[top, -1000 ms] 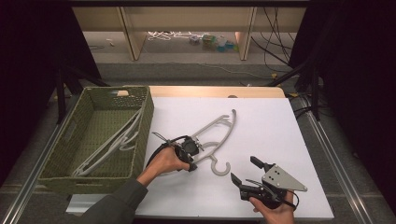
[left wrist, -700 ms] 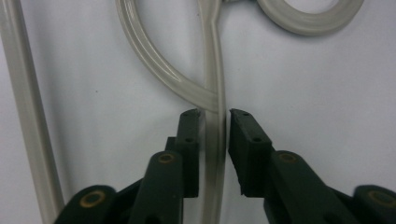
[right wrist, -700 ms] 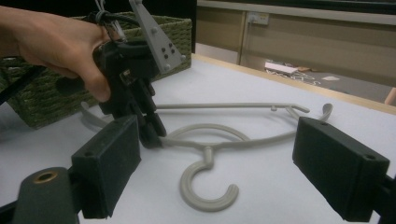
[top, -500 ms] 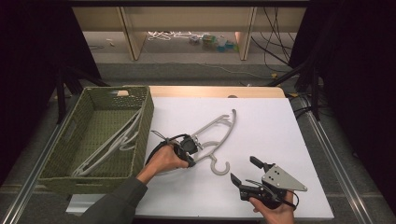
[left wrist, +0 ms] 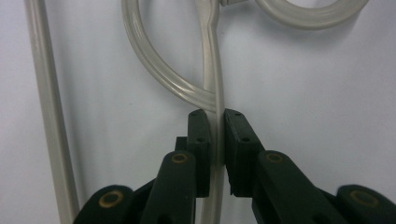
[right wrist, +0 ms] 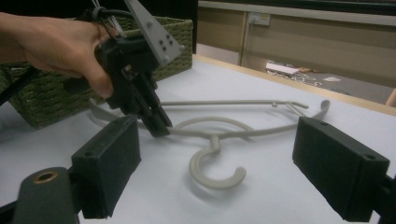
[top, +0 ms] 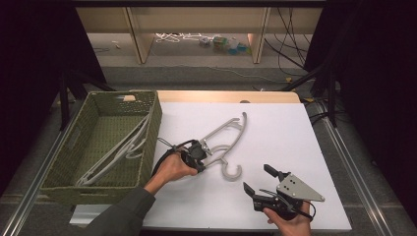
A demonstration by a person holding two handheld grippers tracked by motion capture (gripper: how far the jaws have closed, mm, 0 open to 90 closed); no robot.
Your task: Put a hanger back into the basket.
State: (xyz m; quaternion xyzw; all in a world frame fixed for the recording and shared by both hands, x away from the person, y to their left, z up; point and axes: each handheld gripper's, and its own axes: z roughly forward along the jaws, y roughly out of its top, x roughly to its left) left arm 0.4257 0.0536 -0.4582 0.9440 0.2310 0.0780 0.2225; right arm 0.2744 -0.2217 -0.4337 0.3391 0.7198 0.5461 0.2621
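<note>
- Hanger: from the high view it lies flat on the white table, just right of the green basket that already holds other hangers. Its long axis runs slantwise, from near my left hand up and away to the right, and its hook curls toward my side of the table. My left tongs sit on its near end, so the left hand is plainly the nearer one. My right tongs hang well apart to the right, over bare table.
- Left gripper view: my left tongs have just been closing, and their pads now pinch a thin bar of the hanger that runs straight up between them. The bar lies in line with the jaws, so I judge a lift would swing the long end out ahead of me.
- Right gripper view: my right tongs stand wide open with nothing in them. The hanger lies ahead, hook end nearest, its length running across, and the left tongs grip it at the left, by the basket.
</note>
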